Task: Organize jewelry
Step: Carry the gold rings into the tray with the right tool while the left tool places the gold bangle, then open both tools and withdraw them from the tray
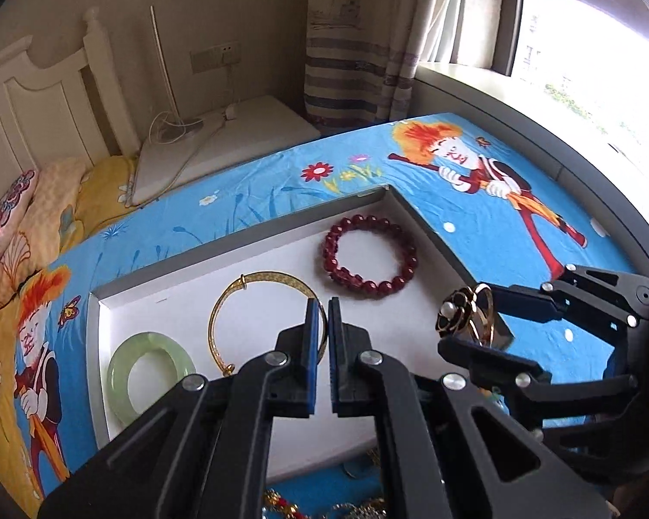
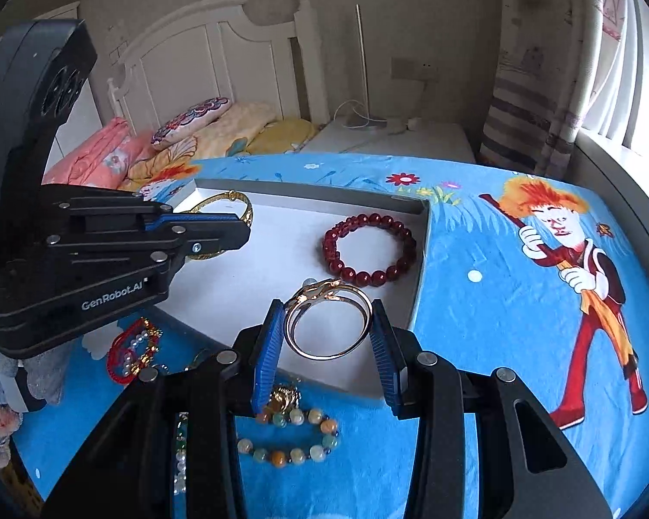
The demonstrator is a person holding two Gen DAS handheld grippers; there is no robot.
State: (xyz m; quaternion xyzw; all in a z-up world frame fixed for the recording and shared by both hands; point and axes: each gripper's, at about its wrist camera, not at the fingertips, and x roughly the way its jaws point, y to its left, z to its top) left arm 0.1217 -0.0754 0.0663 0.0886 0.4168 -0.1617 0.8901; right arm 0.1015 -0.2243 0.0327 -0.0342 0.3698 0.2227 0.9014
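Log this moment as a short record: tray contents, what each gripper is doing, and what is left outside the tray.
tray: white tray on the blue cartoon bedsheet
in tray: green bangle, gold bangle, red bead bracelet
right gripper: jaws shut on the gold ring bangle, held above the tray's near corner
left gripper: jaws nearly closed, holding nothing, over the gold bangle
outside tray: multicolour bead bracelet, red and pearl bracelet, on the sheet near the tray's front edge
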